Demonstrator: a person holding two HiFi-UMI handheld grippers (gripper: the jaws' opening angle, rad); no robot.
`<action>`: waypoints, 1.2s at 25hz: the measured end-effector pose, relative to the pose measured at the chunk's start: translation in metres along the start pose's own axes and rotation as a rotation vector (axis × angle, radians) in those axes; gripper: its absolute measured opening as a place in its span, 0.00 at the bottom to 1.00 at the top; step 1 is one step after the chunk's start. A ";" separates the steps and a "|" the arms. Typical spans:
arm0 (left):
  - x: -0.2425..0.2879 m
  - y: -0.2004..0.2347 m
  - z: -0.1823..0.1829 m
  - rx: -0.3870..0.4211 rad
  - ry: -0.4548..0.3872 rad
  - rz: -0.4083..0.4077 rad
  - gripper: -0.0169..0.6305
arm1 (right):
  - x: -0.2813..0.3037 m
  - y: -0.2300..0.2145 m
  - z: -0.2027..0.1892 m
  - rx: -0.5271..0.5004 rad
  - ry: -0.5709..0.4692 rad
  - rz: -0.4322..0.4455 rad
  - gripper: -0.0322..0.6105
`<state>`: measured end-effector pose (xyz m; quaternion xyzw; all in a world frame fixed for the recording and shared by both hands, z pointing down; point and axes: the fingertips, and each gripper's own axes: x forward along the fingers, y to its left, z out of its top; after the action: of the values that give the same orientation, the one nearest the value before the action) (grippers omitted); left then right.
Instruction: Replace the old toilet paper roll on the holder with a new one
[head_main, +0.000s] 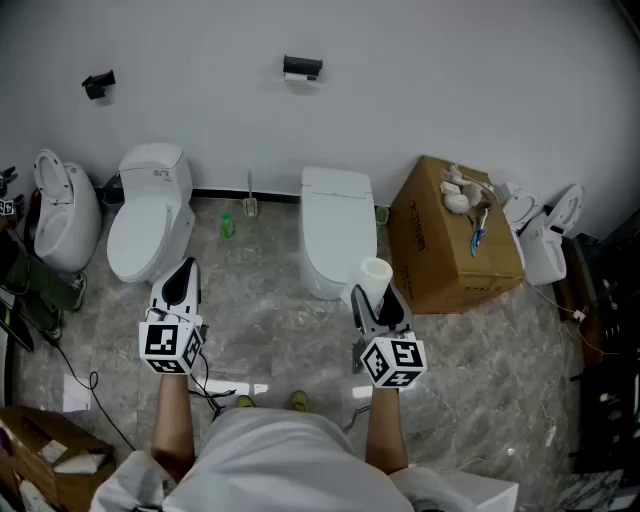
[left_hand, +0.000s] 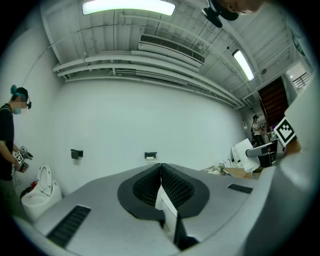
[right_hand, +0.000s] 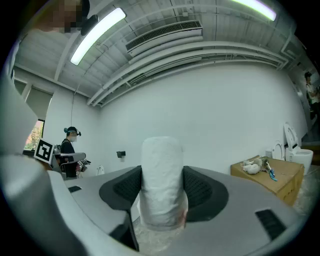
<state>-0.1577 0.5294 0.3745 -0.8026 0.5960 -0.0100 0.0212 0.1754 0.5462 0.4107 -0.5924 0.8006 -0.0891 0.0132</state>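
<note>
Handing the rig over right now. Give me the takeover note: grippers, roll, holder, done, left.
Left gripper: shut, empty.
Right gripper: shut on the new roll.
Holder: on the far wall above the middle toilet, not yet reached. Something white shows in it, too small to tell whether it is the old roll.
Done: new roll in hand.
Left: get to the holder, take off the old roll, fit the new one.

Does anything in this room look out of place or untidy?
Yes. A cardboard box stands askew beside the middle toilet, with loose white items and a blue object lying on its top.
</note>
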 end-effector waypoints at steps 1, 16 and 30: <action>0.001 0.000 0.000 0.000 -0.001 -0.001 0.06 | 0.001 0.000 0.000 -0.003 0.000 0.000 0.46; -0.004 -0.004 0.000 0.016 0.000 -0.007 0.06 | -0.003 0.011 0.001 -0.006 0.000 0.020 0.46; -0.012 0.000 -0.005 -0.009 0.014 -0.035 0.23 | -0.007 0.026 0.002 -0.027 -0.001 0.039 0.47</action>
<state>-0.1619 0.5407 0.3799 -0.8131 0.5819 -0.0133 0.0130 0.1527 0.5597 0.4039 -0.5771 0.8130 -0.0776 0.0071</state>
